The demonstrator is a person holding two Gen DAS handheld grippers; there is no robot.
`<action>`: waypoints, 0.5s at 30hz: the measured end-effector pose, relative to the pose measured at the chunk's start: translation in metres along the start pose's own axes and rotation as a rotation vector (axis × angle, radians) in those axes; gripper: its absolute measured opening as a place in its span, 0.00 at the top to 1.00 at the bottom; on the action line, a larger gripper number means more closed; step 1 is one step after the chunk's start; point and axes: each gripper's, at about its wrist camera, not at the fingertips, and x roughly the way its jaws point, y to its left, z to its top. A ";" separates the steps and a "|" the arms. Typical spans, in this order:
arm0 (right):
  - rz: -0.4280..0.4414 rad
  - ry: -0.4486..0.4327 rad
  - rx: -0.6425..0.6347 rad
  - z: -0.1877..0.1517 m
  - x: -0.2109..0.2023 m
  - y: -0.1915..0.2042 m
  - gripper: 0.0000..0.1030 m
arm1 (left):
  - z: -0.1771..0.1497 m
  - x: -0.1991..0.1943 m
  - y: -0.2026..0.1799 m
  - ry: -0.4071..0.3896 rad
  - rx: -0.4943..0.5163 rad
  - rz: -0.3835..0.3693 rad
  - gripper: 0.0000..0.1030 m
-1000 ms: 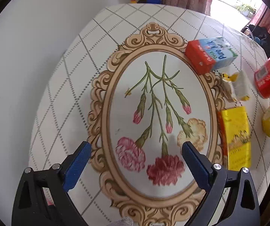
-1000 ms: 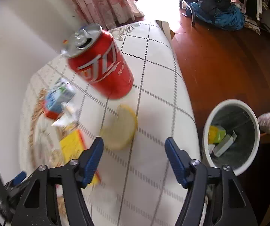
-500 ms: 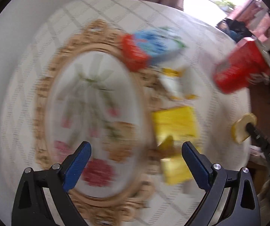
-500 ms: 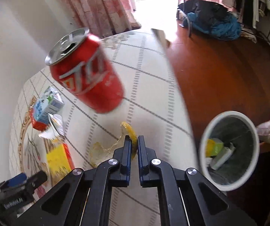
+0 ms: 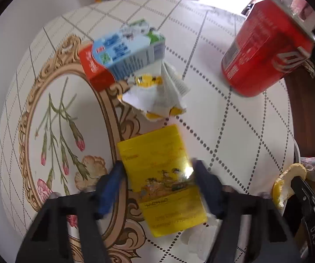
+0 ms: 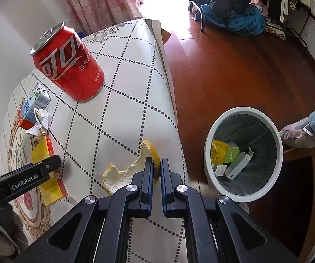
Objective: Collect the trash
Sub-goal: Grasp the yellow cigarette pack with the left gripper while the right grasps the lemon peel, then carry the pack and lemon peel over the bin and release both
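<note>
Right claw [image 6: 156, 171]: closed on the yellow peel [image 6: 131, 171], pinching its end nearest the trash bin [image 6: 243, 153]. Peel sits at the surface [image 6: 122, 114] edge, bin side; whether it's lifted or resting, can't tell.

Left claw [image 5: 157, 186]: open, one finger on each side of the yellow packet [image 5: 161, 175]. Frame is motion-blurred, so contact with the packet can't be confirmed.

Landmark = red can [image 6: 67, 65], upright on the surface.
- Milk carton [image 5: 122, 54]: lying on its side, beside the can, away from the bin.
- Crumpled wrapper [image 5: 157, 96]: touching the carton, on the side toward the yellow packet.
- Yellow packet: flat, further from the can than the wrapper, partly over the gold floral frame print [image 5: 69, 50].
- Peel: on the can's near side, well apart from it.
- Bin: on the wooden floor [image 6: 234, 70] off the surface edge, across from the can; holds a yellow packet and small boxes.
</note>
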 end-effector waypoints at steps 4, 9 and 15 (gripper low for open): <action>0.010 -0.005 0.007 0.003 -0.004 0.002 0.94 | 0.001 -0.006 0.007 -0.019 0.014 0.012 0.43; 0.046 -0.032 0.021 0.006 -0.021 0.000 0.94 | -0.003 -0.046 0.015 -0.100 0.042 0.004 0.44; 0.081 -0.080 0.051 0.011 -0.051 -0.017 0.94 | -0.018 -0.121 -0.003 -0.234 0.109 -0.037 0.44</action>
